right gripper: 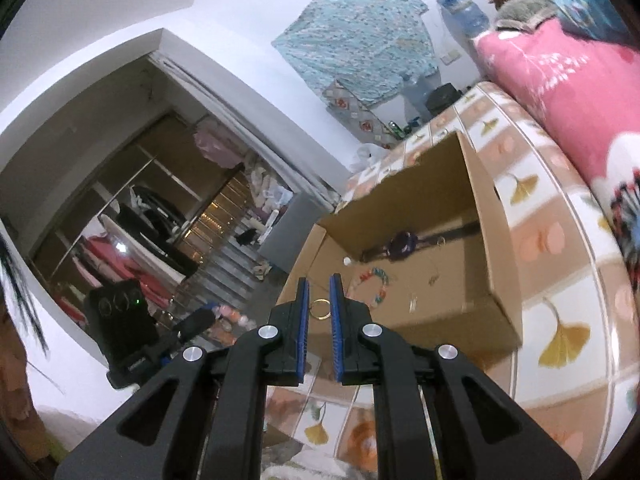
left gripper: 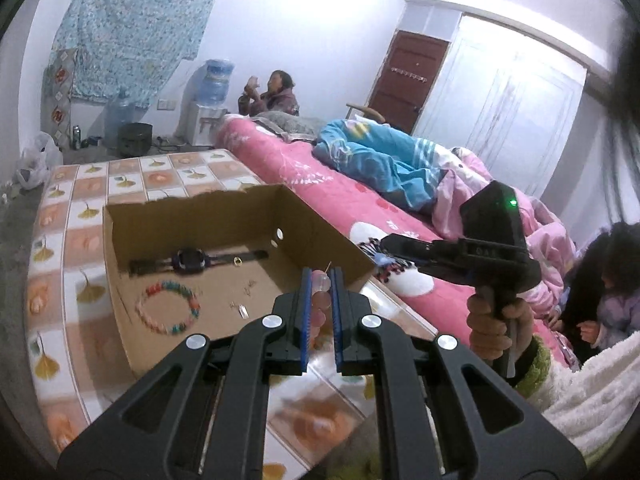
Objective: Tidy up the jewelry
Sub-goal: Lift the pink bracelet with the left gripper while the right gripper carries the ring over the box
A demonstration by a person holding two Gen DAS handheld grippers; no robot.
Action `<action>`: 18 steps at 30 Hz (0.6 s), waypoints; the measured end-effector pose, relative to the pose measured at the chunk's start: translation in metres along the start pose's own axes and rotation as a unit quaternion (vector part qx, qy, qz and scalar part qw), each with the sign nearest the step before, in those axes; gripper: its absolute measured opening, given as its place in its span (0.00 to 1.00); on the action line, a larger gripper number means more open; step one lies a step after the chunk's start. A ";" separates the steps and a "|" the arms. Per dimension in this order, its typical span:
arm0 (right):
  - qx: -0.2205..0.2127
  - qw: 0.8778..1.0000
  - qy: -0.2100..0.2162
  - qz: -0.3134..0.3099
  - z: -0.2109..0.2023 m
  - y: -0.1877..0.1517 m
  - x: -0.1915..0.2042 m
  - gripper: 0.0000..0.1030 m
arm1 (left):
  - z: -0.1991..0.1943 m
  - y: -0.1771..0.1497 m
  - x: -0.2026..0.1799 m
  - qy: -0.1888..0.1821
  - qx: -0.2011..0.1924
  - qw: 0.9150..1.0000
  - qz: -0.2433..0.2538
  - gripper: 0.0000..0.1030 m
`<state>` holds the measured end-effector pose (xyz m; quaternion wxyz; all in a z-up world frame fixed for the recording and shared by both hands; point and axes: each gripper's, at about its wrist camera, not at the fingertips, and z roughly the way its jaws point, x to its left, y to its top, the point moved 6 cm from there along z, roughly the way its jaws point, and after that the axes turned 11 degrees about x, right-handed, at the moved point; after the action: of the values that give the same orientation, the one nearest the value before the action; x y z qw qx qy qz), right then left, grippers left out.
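An open cardboard box (left gripper: 192,200) (right gripper: 492,240) stands on the tiled-pattern table. On its floor lie a dark watch (left gripper: 192,258) (right gripper: 402,242), a colourful bead bracelet (left gripper: 170,308) (right gripper: 372,284), a small gold ring (left gripper: 238,261) and tiny earrings (left gripper: 242,310). My left gripper (left gripper: 320,276) hangs near the box's right front corner, shut on a string of pale pink beads (left gripper: 322,292). My right gripper (right gripper: 319,280) is over the box's near left corner, shut on a thin gold hoop (right gripper: 320,308). Each gripper also shows in the other view: right gripper (left gripper: 380,246), left gripper (right gripper: 192,324).
The table (left gripper: 80,240) (right gripper: 560,320) carries a ginkgo-leaf cloth. A bed with a pink sheet (left gripper: 320,184) (right gripper: 560,80) and piled blankets runs along its right side. A person (left gripper: 276,92) sits beyond the bed, and others (left gripper: 612,292) at the right edge. An open wardrobe (right gripper: 140,220) fills the left.
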<state>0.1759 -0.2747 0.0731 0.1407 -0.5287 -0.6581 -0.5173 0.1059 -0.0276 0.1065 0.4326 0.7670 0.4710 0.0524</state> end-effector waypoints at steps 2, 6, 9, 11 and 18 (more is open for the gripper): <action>0.000 1.000 -0.001 -0.005 0.001 0.010 -0.002 0.10 | 0.014 0.015 0.006 0.011 0.014 1.000 0.004 0.08; -0.002 1.000 -0.013 -0.008 0.002 0.030 -0.012 0.10 | 0.057 0.039 0.015 -0.009 0.061 0.998 -0.008 0.08; -0.008 1.000 -0.023 -0.007 -0.002 0.042 -0.024 0.10 | 0.099 0.047 0.020 -0.024 0.113 0.993 -0.023 0.08; -0.013 1.000 -0.023 -0.004 -0.006 0.046 -0.031 0.10 | 0.128 0.049 0.024 -0.018 0.145 0.989 -0.031 0.08; -0.028 0.999 -0.015 0.013 -0.014 0.049 -0.055 0.10 | 0.209 0.043 0.037 0.006 0.250 0.967 -0.051 0.08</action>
<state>0.2346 -0.3216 0.0648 0.1227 -0.5489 -0.6383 -0.5255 0.2573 -0.1351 -0.0045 0.2260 0.8253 0.5105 -0.0848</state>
